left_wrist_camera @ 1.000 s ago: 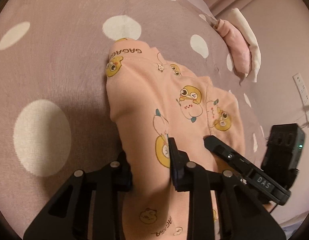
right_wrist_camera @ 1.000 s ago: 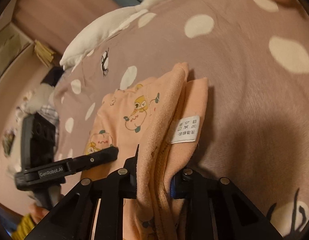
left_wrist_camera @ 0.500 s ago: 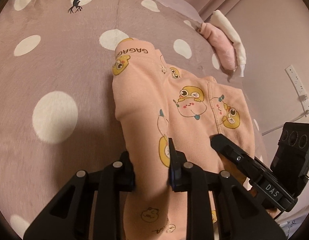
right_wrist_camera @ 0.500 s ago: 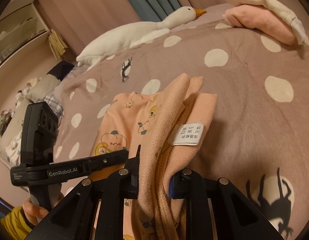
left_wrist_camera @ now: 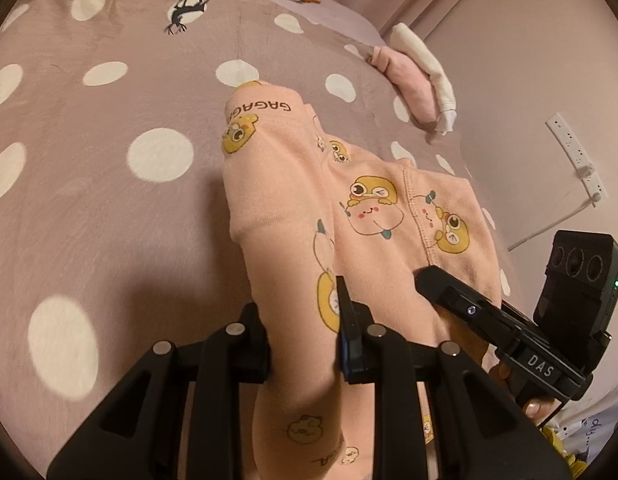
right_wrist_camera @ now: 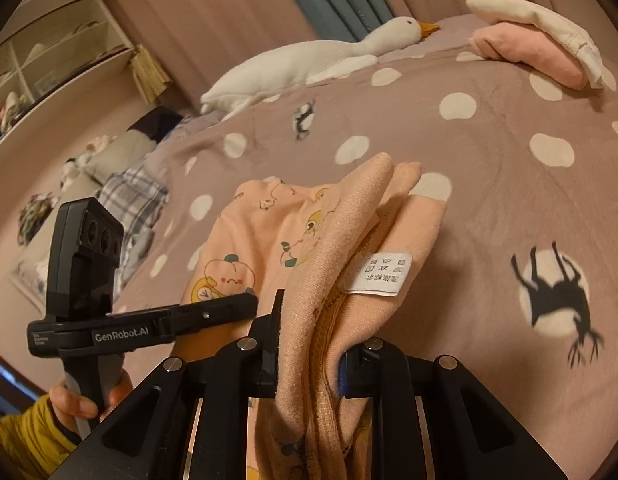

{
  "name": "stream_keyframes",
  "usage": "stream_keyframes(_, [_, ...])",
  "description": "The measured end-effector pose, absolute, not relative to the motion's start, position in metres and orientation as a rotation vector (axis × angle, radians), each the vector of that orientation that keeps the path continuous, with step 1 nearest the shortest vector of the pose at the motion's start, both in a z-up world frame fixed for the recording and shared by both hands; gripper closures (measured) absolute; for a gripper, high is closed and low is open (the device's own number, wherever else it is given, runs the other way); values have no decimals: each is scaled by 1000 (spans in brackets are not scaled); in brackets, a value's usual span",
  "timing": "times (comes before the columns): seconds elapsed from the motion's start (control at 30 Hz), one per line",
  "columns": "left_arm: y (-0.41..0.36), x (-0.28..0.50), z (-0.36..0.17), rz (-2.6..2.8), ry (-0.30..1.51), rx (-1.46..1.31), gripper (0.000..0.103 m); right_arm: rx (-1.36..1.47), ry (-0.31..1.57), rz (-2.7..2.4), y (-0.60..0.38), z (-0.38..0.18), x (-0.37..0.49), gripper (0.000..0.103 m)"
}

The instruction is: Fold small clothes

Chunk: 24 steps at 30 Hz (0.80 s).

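A small peach garment (left_wrist_camera: 293,208) printed with yellow cartoon characters is held up over the polka-dot bedspread (left_wrist_camera: 89,184). My left gripper (left_wrist_camera: 303,332) is shut on one bunched edge of it. My right gripper (right_wrist_camera: 309,340) is shut on the other edge, where a white care label (right_wrist_camera: 383,274) shows. The garment also shows in the right wrist view (right_wrist_camera: 261,240), hanging between both grippers. Each gripper appears in the other's view: the right one in the left wrist view (left_wrist_camera: 481,312), the left one in the right wrist view (right_wrist_camera: 157,324).
A white goose plush (right_wrist_camera: 309,60) lies at the bed's far side. A folded pink and white pile (right_wrist_camera: 537,40) sits at the far right, also in the left wrist view (left_wrist_camera: 417,76). Pillows and a plaid cloth (right_wrist_camera: 129,192) lie left. A power strip (left_wrist_camera: 577,152) hangs on the wall.
Both grippers have risen and tilted up with the garment still held, so more of the bed, the goose and the folded pile has come into view.
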<state>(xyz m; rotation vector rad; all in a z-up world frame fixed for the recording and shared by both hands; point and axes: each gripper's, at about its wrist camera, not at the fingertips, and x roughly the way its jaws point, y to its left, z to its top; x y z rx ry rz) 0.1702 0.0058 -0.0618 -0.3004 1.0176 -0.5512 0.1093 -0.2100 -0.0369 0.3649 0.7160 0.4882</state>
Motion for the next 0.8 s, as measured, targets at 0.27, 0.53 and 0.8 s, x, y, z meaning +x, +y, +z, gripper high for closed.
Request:
stream_keyframes(0.27, [26, 121, -37, -532, 969, -282, 79, 347, 710, 551, -191, -27, 78, 82])
stream_keyframes(0.53, [40, 87, -28, -515, 944, -258, 79, 325, 721, 597, -175, -22, 59, 82])
stream_keyframes(0.8, [59, 63, -24, -492, 935, -236, 79, 292, 749, 650, -155, -25, 51, 82])
